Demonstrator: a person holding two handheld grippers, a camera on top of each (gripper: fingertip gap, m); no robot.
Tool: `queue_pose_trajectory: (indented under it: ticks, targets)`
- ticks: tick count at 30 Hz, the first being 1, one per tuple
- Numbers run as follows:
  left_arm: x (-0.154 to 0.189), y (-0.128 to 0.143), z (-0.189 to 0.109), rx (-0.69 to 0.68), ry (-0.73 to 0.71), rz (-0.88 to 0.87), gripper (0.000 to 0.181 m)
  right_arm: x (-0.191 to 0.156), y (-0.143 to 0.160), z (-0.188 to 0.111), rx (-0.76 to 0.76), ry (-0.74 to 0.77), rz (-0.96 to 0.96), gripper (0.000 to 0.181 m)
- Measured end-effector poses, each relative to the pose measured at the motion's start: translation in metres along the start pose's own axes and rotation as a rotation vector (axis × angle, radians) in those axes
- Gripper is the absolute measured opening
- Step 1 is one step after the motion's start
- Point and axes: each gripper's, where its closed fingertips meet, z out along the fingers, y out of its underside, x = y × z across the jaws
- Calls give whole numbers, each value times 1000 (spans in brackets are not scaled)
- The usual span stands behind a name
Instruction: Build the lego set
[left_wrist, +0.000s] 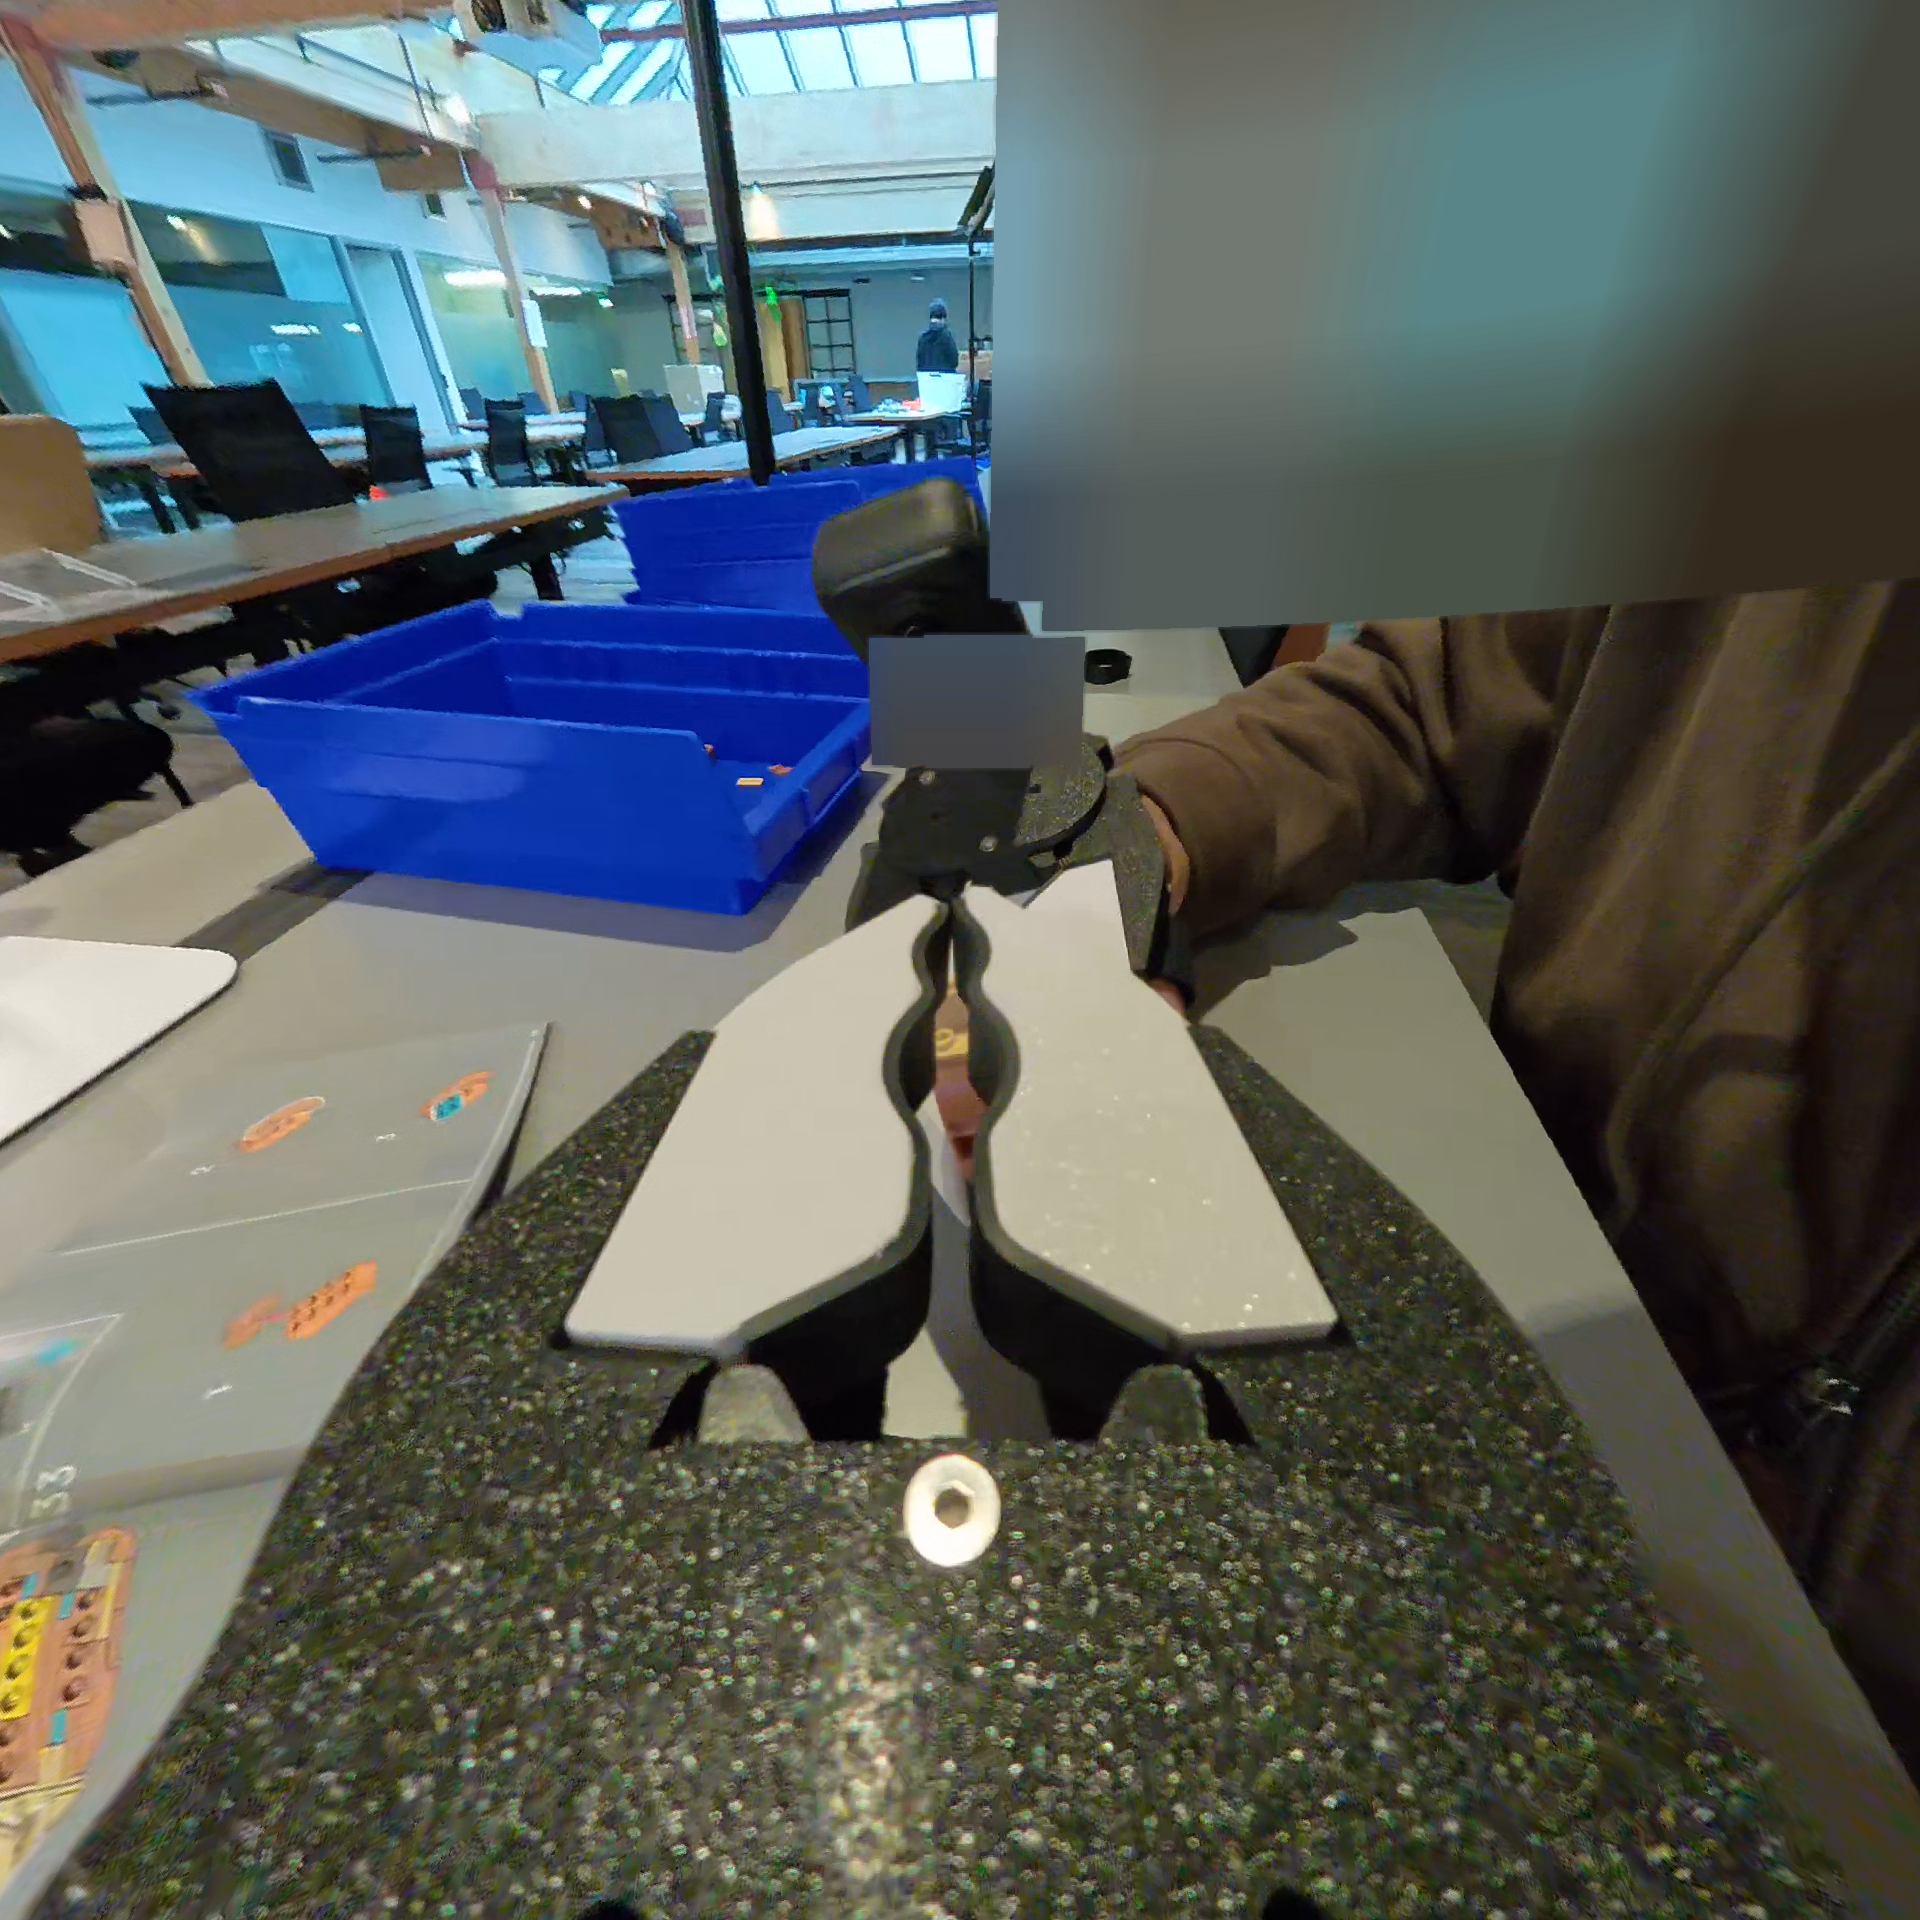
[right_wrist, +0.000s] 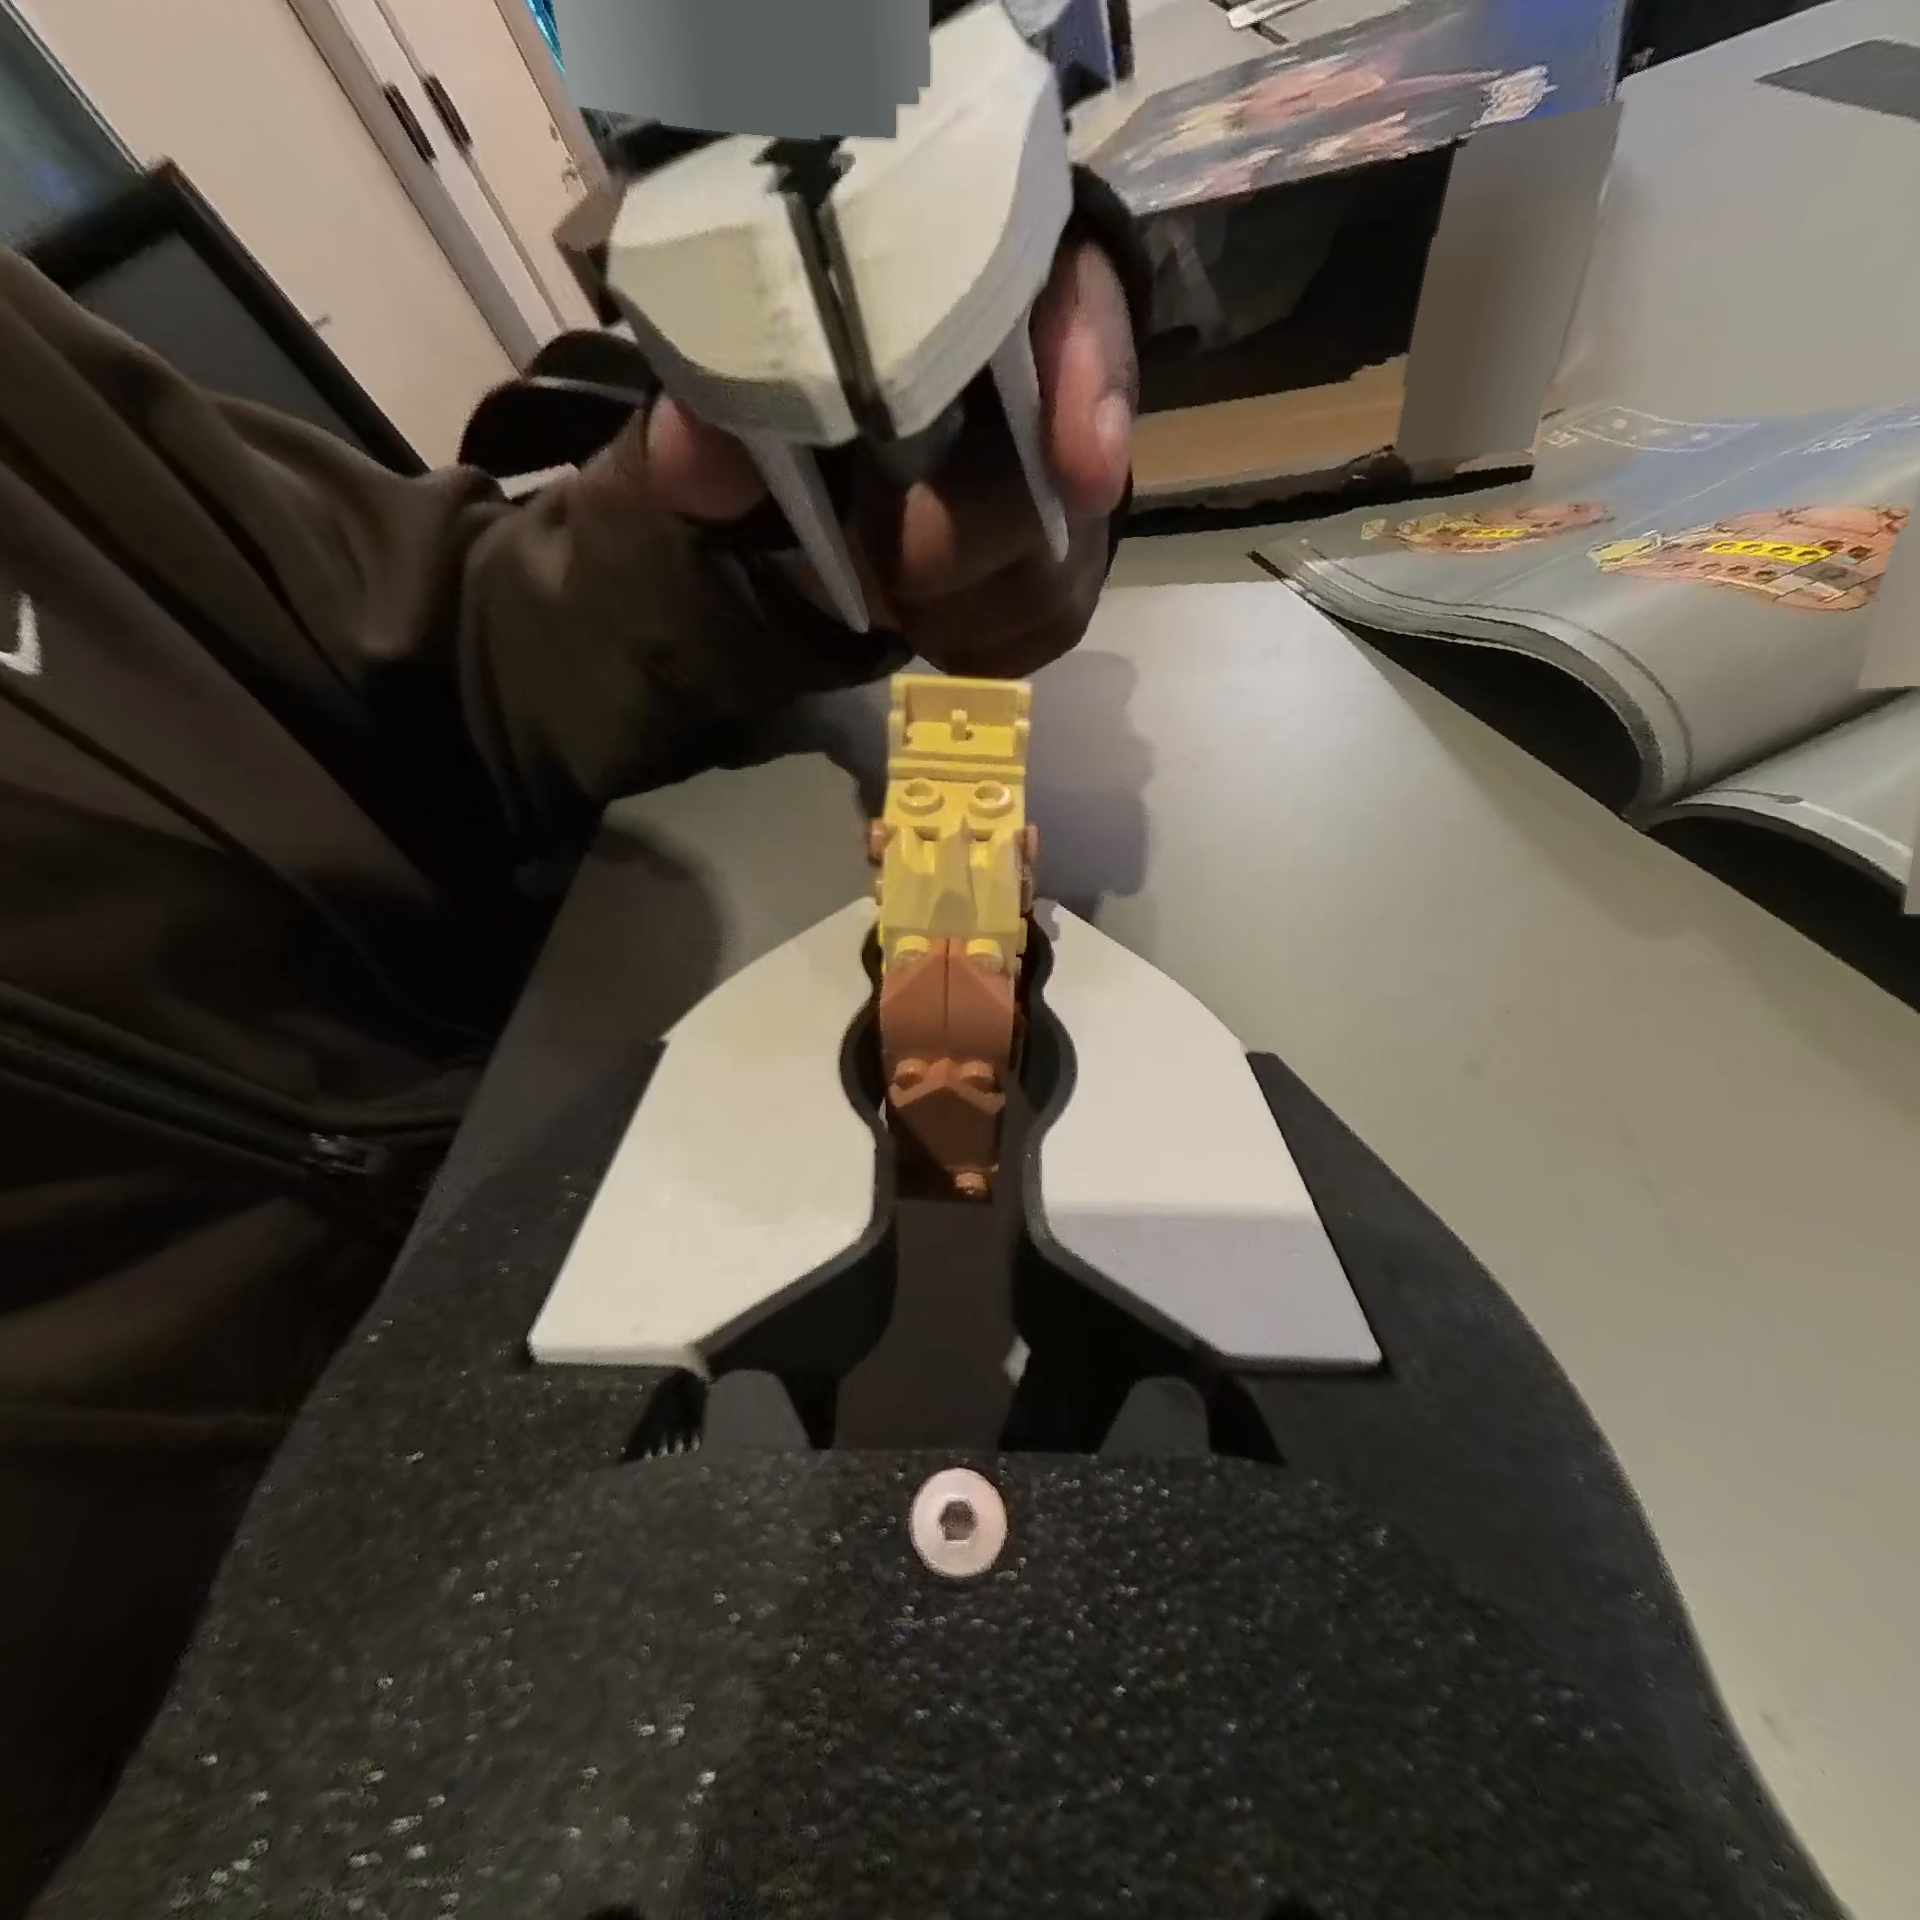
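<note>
My right gripper (right_wrist: 954, 935) is shut on a small Lego assembly: a brown lower part (right_wrist: 945, 1039) sits between the fingers, and a yellow upper part (right_wrist: 954, 852) sticks out past the tips, above the grey table (right_wrist: 1351, 987). My left gripper (left_wrist: 951, 920) is shut with its tips touching; a small orange-brown patch shows through the gap lower down, and I cannot tell what it is. In the right wrist view the left gripper (right_wrist: 842, 416) hangs, blurred, just beyond the yellow part, held by a hand (right_wrist: 1081, 416). The right gripper's black body (left_wrist: 977, 821) faces me in the left wrist view.
Blue bins (left_wrist: 540, 769) stand at the far left, with a few small orange pieces inside. An open instruction booklet (left_wrist: 260, 1195) lies on the left; it also shows in the right wrist view (right_wrist: 1662, 644). A set box (right_wrist: 1299, 208) stands behind. A brown sleeve (left_wrist: 1351, 769) reaches in. Some 8 cm of space lies between my two pairs of fingers.
</note>
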Motion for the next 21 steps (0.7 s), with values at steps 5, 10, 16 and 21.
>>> queue_pose_trajectory:
  ticks: [5,10,16,21]
  targets:
    - [2,7,7,-55,25,-53,0,0,2,2,-14,12,-35,21]
    - [6,26,16,-153,54,-104,0,0,2,3,-20,22,-66,21]
    - [3,16,13,-85,50,-141,0,-4,-6,1,25,4,-63,21]
    - [-2,12,8,-40,35,-170,0,-3,-6,0,26,13,-68,21]
